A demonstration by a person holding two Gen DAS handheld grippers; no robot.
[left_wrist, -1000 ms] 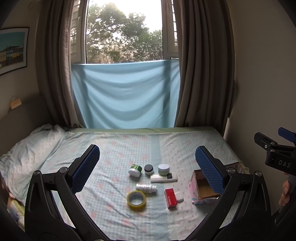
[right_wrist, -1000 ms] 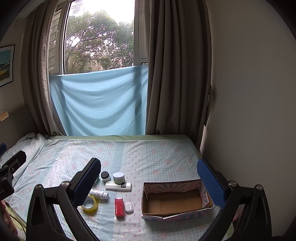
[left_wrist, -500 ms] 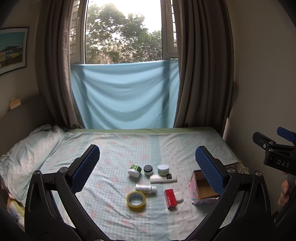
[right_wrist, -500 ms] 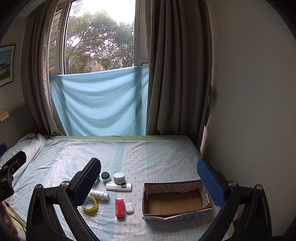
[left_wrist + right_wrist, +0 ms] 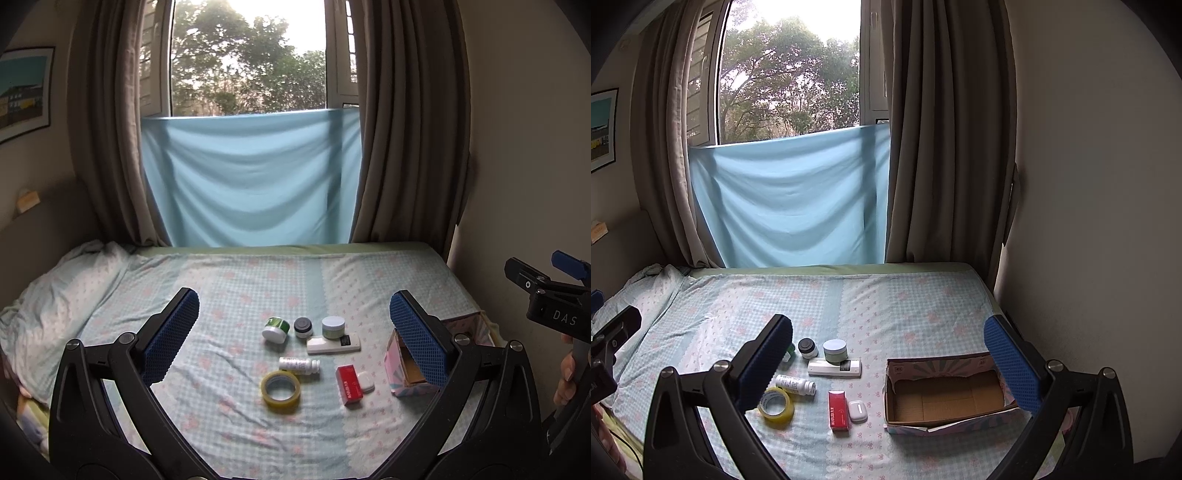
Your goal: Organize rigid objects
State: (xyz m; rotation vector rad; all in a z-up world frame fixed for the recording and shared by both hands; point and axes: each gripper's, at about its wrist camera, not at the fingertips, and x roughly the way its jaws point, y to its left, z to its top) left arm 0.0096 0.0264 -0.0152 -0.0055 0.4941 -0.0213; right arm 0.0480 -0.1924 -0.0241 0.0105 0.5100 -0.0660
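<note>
Small objects lie on the bed: a yellow tape roll (image 5: pixel 280 387) (image 5: pixel 776 404), a white bottle (image 5: pixel 299 365) (image 5: pixel 795 384), a red box (image 5: pixel 348 384) (image 5: pixel 838 411), a white earbud case (image 5: pixel 366 381) (image 5: pixel 857 411), a white remote (image 5: pixel 333 344) (image 5: pixel 834 368), and three jars, one green-banded (image 5: pixel 275 329), one dark-lidded (image 5: pixel 303 327) (image 5: pixel 808 347), one pale-lidded (image 5: pixel 333 326) (image 5: pixel 835 349). An empty open cardboard box (image 5: pixel 406 365) (image 5: pixel 945 395) stands to their right. My left gripper (image 5: pixel 291 332) and right gripper (image 5: pixel 888 360) are both open and empty, held above the bed's near side.
The patterned bed sheet (image 5: pixel 886 306) runs back to a blue cloth (image 5: pixel 251 184) hung under the window, with brown curtains either side. A rumpled pillow (image 5: pixel 55 288) lies at the left. A wall (image 5: pixel 1089 184) borders the bed's right side.
Both views have shifted only slightly; the objects and the box stay where they were, and both grippers remain open.
</note>
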